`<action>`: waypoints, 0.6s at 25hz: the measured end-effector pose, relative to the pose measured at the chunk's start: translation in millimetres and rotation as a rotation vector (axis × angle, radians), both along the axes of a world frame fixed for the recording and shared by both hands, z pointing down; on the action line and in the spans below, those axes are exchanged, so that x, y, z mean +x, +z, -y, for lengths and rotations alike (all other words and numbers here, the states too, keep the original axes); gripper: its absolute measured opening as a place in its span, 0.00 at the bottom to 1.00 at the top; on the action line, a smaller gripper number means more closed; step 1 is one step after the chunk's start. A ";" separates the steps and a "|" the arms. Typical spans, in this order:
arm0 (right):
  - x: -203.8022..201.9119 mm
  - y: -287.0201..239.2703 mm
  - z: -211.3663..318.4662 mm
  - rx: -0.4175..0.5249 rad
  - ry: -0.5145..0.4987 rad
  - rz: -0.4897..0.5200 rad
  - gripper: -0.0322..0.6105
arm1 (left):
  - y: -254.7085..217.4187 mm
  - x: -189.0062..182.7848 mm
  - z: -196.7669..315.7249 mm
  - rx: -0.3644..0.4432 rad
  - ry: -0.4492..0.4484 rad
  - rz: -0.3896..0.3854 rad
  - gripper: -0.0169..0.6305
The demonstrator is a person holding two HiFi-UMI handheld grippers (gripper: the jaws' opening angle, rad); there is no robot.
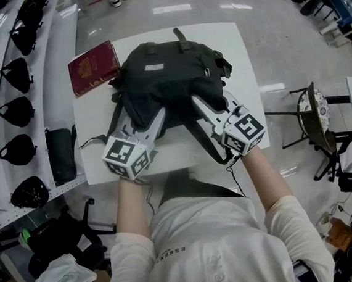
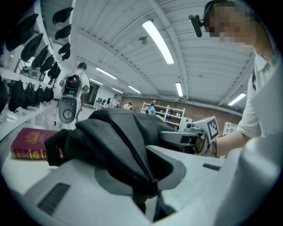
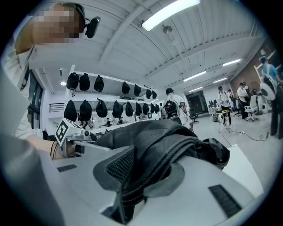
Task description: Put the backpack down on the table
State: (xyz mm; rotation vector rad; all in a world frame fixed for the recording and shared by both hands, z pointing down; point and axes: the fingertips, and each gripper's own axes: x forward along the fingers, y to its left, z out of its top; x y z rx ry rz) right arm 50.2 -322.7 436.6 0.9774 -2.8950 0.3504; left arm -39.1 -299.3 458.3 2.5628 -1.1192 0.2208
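Observation:
A black backpack point(image 1: 169, 82) lies over the middle of the white table point(image 1: 246, 68). My left gripper point(image 1: 157, 122) is shut on a fold of the backpack's near left side point(image 2: 128, 150), with black fabric pinched between its grey fingers. On the near right side, my right gripper point(image 1: 202, 108) is shut on a padded strap point(image 3: 146, 170) of the backpack. Loose straps trail off the table's near edge. In the gripper views the bag bulges up just beyond the jaws, and each view shows the other gripper across it.
A dark red book point(image 1: 93, 67) lies on the table's far left corner, close to the backpack. A rack with black caps point(image 1: 17, 112) runs along the left. A chair point(image 1: 312, 112) stands on the right. Bags and cloth lie on the floor at lower left.

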 end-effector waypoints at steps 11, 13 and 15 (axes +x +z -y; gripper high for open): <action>5.8 33.0 -44.7 -0.052 0.002 0.028 0.17 | 31.0 4.7 -44.3 0.025 0.013 0.002 0.14; 6.5 42.1 -52.9 -0.069 0.002 0.027 0.17 | 39.9 5.3 -52.6 0.012 0.015 0.001 0.14; 7.0 50.6 -60.4 -0.087 0.000 0.023 0.18 | 48.7 5.6 -60.8 -0.002 0.015 0.000 0.14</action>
